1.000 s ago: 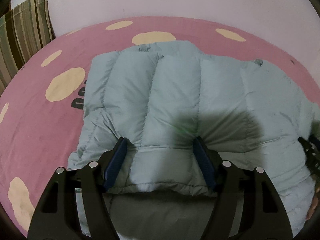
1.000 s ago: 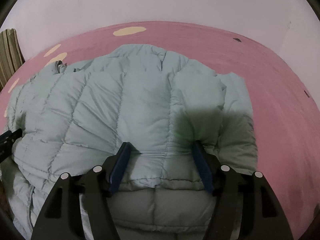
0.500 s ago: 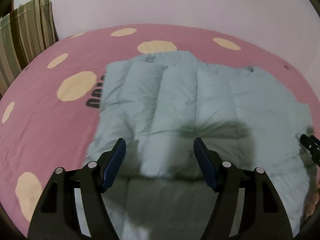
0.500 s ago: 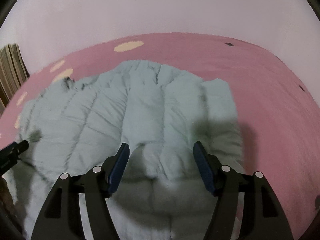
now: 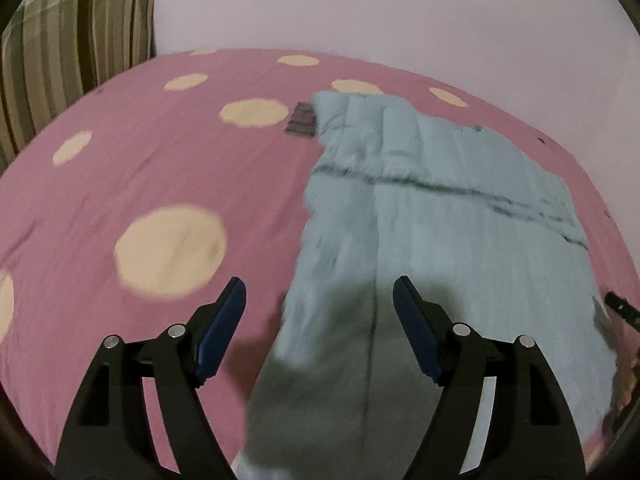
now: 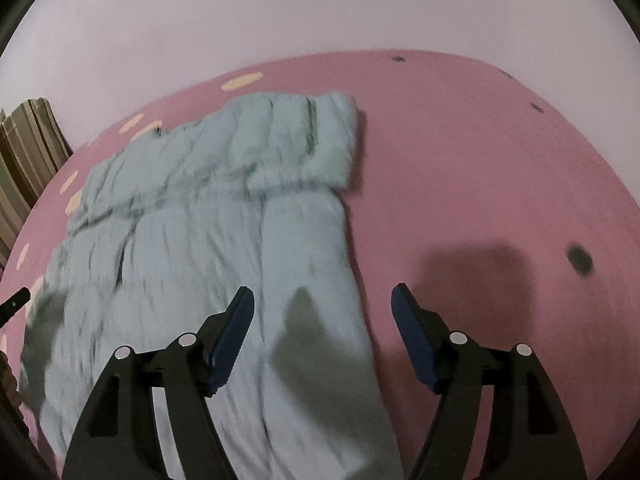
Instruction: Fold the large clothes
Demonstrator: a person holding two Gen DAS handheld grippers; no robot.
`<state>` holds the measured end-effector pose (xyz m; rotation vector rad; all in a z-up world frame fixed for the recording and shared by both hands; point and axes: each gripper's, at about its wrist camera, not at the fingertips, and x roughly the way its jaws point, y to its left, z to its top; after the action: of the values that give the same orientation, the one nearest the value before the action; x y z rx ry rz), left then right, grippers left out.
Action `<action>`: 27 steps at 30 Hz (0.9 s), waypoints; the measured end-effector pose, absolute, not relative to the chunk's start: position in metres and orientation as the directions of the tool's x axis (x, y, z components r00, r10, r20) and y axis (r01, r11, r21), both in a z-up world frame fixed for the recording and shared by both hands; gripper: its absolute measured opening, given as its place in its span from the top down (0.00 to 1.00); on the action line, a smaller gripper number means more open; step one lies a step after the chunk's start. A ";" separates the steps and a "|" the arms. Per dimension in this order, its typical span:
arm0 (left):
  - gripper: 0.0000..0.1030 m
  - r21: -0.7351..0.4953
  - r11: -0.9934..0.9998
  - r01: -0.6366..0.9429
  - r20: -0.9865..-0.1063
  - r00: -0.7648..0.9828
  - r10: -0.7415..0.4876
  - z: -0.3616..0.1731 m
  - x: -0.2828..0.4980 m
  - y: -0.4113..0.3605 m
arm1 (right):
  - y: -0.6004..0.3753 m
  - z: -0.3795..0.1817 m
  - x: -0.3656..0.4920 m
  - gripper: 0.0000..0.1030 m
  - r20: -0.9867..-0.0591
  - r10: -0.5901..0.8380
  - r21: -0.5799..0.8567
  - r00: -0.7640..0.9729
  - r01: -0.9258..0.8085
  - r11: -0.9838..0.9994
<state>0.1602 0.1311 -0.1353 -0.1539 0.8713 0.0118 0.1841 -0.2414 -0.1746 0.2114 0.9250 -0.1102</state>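
Note:
A pale blue quilted puffer jacket lies flat on the pink bed; it also shows in the right wrist view, with a folded-over part at its far end. My left gripper is open and empty, above the jacket's left edge. My right gripper is open and empty, above the jacket's right edge. The tip of the right gripper shows at the right edge of the left wrist view. The tip of the left gripper shows at the left edge of the right wrist view.
The jacket lies on a pink bedsheet with cream dots. A striped green and brown pillow stands at the far left against a pale wall. Bare pink sheet lies right of the jacket.
Both grippers have lifted up and back from the jacket and swung outward to its side edges. The jacket now lies flatter and longer on the bed.

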 end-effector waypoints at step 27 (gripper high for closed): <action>0.85 -0.337 0.941 -0.015 -0.771 0.578 -0.267 -0.163 0.064 0.152 | -0.226 -0.200 0.079 0.77 -0.814 0.176 0.295 0.554 0.132 0.946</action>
<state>0.0643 0.1522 -0.1631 -0.3248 0.9477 -0.1501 0.0785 -0.2261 -0.1996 0.3420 0.9887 0.0265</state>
